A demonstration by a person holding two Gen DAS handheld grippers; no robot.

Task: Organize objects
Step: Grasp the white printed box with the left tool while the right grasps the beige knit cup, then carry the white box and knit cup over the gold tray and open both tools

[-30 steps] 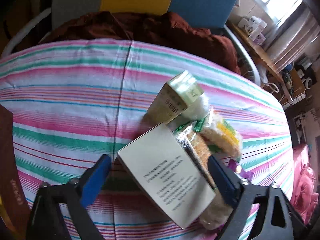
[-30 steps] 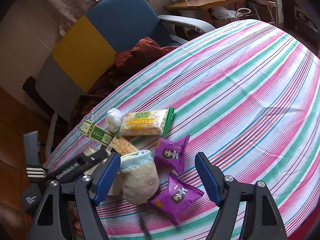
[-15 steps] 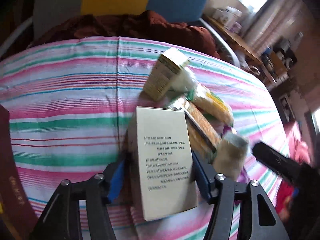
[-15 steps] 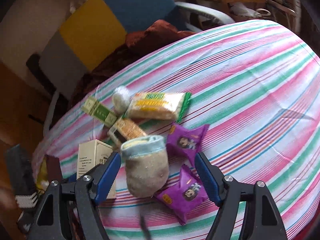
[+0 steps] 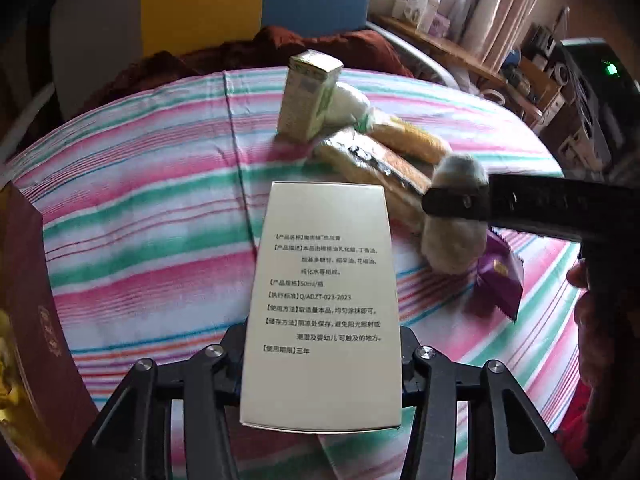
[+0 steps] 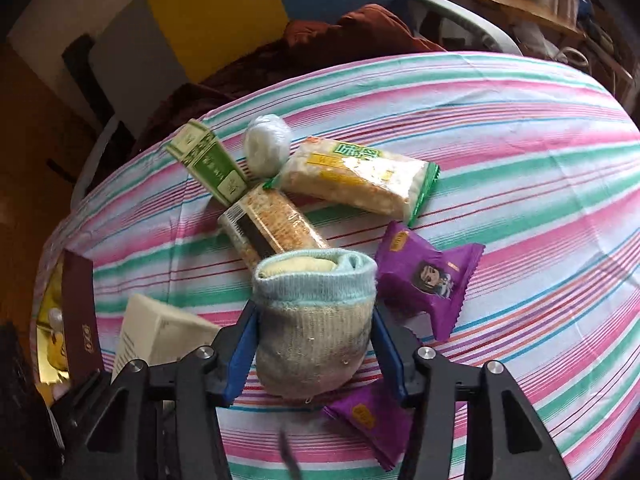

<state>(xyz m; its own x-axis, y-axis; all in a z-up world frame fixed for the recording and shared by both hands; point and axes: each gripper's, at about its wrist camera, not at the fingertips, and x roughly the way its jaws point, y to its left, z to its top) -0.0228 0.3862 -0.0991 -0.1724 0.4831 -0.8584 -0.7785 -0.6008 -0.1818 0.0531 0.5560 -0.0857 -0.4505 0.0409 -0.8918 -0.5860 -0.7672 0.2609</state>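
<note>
My left gripper (image 5: pixel 322 354) is shut on a cream carton (image 5: pixel 324 304) with black printed text, held above the striped tablecloth (image 5: pixel 140 200). My right gripper (image 6: pixel 314 344) is shut on a rolled beige sock (image 6: pixel 314 320) with a light blue cuff; it also shows in the left wrist view (image 5: pixel 454 220). Beyond them lie a green and white box (image 6: pixel 208 164), a white ball (image 6: pixel 268 144), a brown cracker pack (image 6: pixel 272 228), a yellow and green snack pack (image 6: pixel 360 180) and two purple snack packets (image 6: pixel 428 276).
A dark red box (image 5: pixel 36 316) stands at the table's left edge. Behind the table is a chair (image 6: pixel 224 12) in grey, yellow and blue with a dark red cloth (image 6: pixel 352 28) on it. A wooden shelf (image 5: pixel 460 56) with small items is at the back right.
Both grippers have closed: the left on the cream carton, the right on the rolled sock. The carton now stands straight between the left fingers and is lifted.
</note>
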